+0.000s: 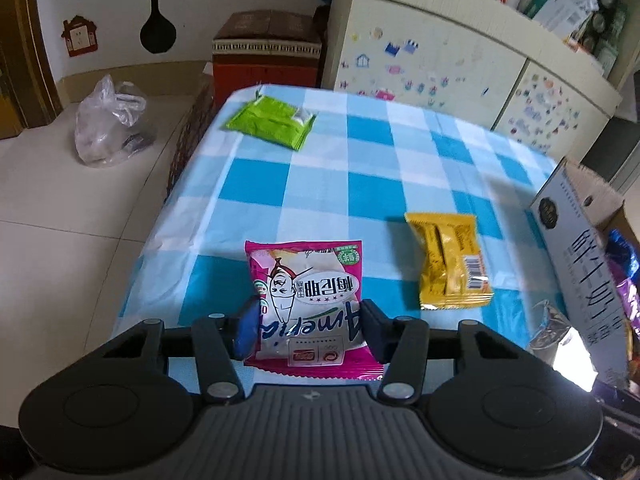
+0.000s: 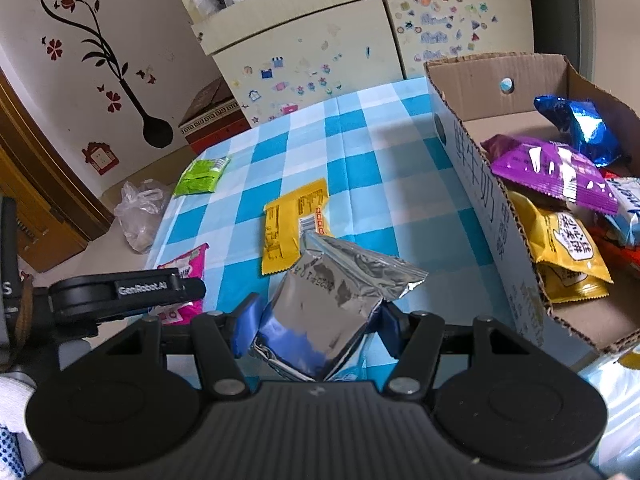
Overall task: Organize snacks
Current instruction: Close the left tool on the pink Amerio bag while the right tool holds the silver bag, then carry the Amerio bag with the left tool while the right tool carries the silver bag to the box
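A cardboard box (image 2: 516,280) was taken as the landmark; it stood at the right edge of a table covered with a blue-and-white checked cloth (image 1: 360,184).

Inside the box, several snack packets were recorded: a purple packet (image 2: 556,172) on top, a blue foil packet (image 2: 588,128) toward the far wall, and a yellow packet (image 2: 568,252) nearer the front wall.

Just left of the box's near corner, a silver foil packet (image 2: 332,308) was held off the cloth, pinched from both sides by the blue pads of the right gripper (image 2: 316,328).

Further left of the box, a pink packet (image 1: 308,300) was clamped between the pads of the left gripper (image 1: 310,328), its jaws drawn in against both side edges. Whether the packet's lower edge rested on the cloth could not be told.

Between the pink packet and the box, a yellow wrapped snack (image 1: 448,260) was seen flat on the cloth, barcode upward.

Well apart from the box, at the table's far left corner, a green packet (image 1: 272,122) was noted lying flat.

On the floor beyond the table's left edge, a clear plastic bag (image 1: 112,124) was logged.
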`<action>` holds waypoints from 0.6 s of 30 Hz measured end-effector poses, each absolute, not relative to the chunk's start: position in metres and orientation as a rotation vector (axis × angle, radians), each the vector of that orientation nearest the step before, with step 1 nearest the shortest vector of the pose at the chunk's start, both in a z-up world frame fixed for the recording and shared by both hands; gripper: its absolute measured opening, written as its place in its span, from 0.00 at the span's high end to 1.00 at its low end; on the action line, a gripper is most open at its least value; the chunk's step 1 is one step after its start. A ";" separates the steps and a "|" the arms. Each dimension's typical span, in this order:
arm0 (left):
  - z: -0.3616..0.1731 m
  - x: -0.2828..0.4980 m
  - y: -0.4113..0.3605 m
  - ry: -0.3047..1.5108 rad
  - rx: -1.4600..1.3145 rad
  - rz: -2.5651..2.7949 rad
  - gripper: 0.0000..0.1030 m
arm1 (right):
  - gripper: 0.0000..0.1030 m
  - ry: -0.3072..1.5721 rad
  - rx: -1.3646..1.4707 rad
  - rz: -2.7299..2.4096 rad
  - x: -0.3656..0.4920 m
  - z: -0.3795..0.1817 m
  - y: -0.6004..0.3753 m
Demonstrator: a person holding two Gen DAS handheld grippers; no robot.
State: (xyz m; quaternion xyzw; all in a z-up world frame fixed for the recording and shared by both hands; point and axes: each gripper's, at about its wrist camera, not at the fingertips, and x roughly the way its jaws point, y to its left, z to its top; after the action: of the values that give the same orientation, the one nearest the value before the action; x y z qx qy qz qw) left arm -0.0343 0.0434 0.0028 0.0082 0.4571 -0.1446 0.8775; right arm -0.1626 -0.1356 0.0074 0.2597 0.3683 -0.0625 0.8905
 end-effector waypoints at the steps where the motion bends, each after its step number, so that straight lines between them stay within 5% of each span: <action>1: 0.005 -0.036 0.044 0.943 0.020 -0.299 0.44 | 0.41 0.761 0.541 -0.128 -0.163 0.008 -0.136; 18: 0.011 -0.069 0.049 0.902 0.023 -0.280 0.44 | 0.41 0.667 0.589 -0.099 -0.183 0.035 -0.153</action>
State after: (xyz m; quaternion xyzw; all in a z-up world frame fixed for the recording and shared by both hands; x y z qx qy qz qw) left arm -0.0692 0.0495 0.0112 0.0110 0.4344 -0.1350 0.8905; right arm -0.1833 -0.1529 0.0352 0.2850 0.3226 -0.0478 0.9014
